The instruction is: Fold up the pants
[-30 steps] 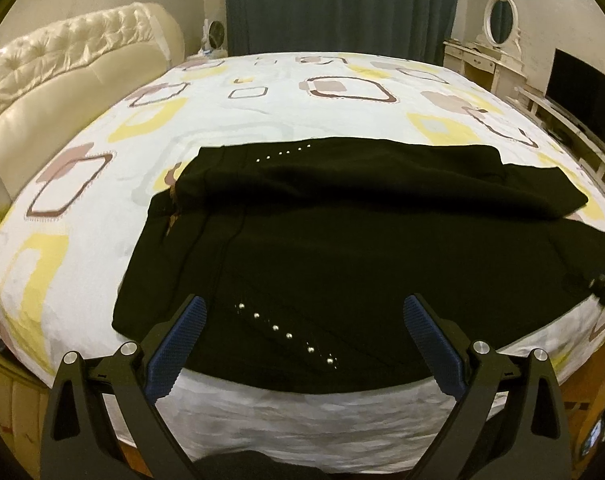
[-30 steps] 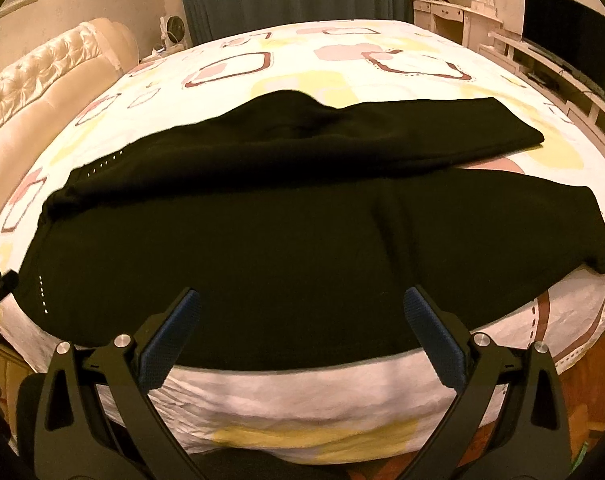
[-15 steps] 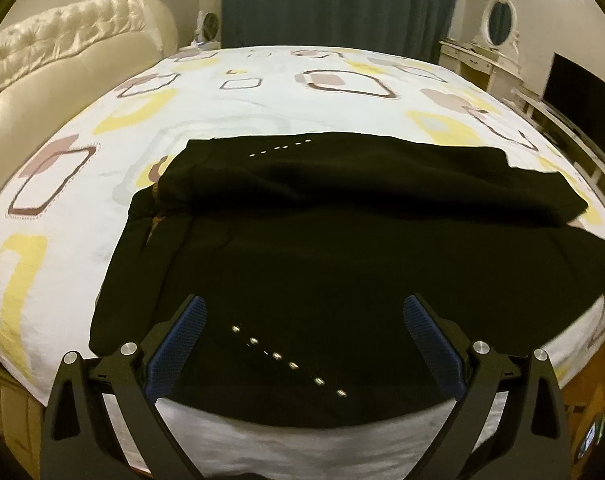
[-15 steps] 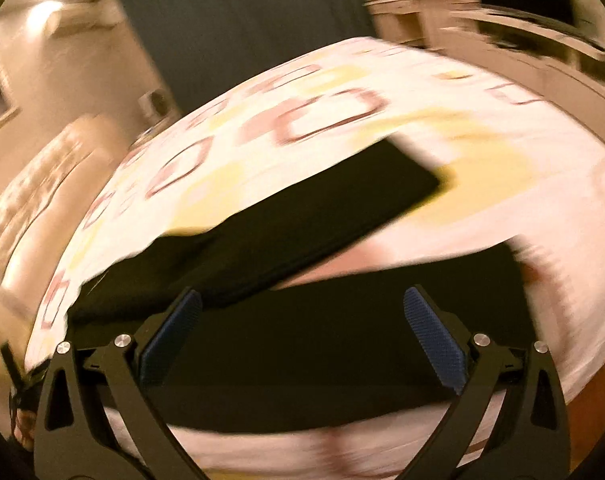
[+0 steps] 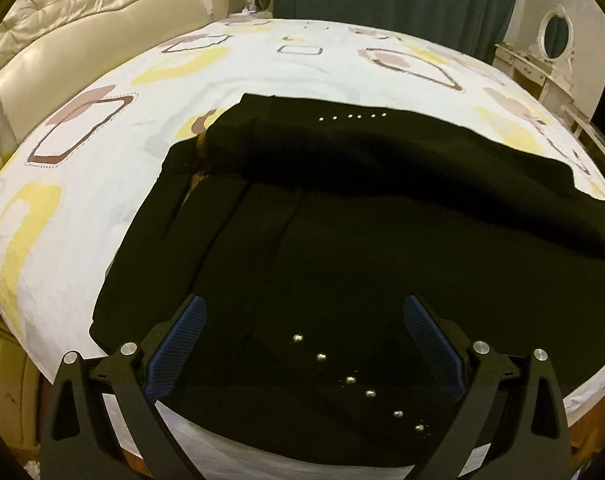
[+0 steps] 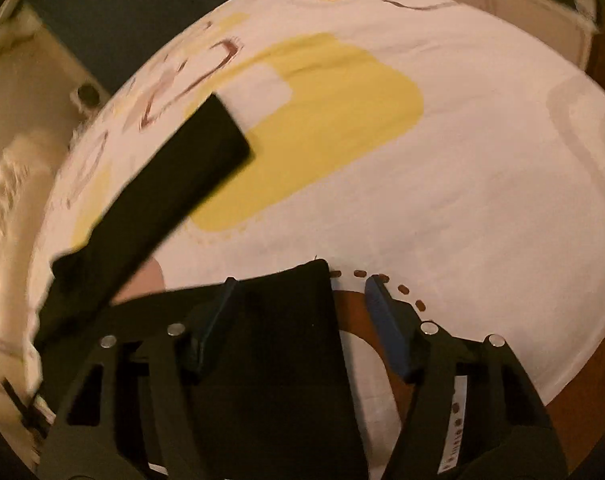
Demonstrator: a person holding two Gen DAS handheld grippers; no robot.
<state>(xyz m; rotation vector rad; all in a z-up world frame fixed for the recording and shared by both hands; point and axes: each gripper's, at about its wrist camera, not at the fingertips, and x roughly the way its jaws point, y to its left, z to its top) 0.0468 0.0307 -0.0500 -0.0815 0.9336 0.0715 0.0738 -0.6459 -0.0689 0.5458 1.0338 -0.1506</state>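
Two legs of the black pants lay spread across the patterned bedsheet, long axis running left to right, waistband end toward the left and the leg ends toward the right. The left gripper hovered with its jaws wide over the near edge by the row of studs, holding nothing. The right gripper, also spread wide, sat lowest at the near leg's hem, the cuff corner lying between its fingers but not pinched, so it looked the nearer tool for lifting that end. Only the left view showed the waistband and studs; only the right view showed both cuffs, the far one well apart.
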